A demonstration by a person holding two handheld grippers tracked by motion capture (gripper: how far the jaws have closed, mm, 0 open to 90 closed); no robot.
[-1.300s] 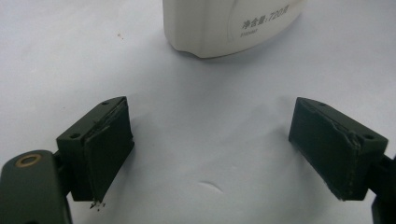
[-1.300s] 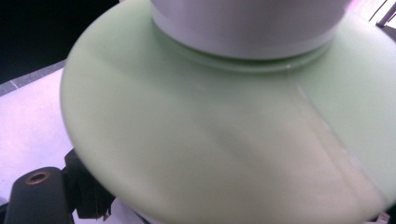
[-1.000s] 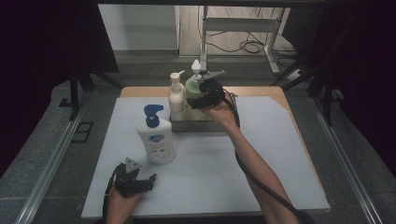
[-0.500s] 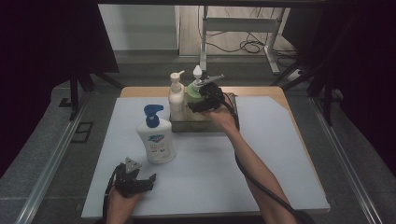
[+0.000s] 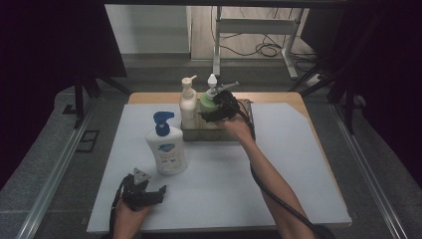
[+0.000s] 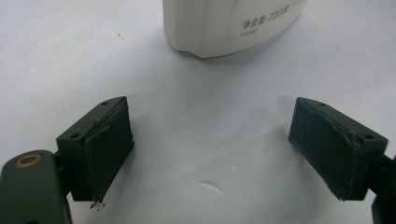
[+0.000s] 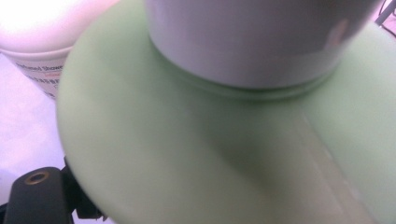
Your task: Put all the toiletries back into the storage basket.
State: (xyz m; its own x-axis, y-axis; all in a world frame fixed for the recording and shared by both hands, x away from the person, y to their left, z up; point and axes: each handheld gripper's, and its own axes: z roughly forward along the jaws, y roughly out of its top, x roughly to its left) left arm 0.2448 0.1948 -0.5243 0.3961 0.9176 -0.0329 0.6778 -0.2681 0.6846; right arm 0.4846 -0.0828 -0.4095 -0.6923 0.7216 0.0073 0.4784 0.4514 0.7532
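Little has shifted over the last second: the right gripper [image 5: 215, 110] stays clamped wide on the green bottle [image 5: 206, 101] in the tray [image 5: 247, 130] (placement nearly done); left gripper [image 5: 149, 193] idles open, counter-side of it.

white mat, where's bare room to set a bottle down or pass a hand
Free: the mat's right half, beyond the right forearm, and the near strip between the left gripper and that forearm. Crowded: the far middle, where the tray holds the cream bottle and the green bottle at the right gripper; the blue-pump bottle stands front-left.
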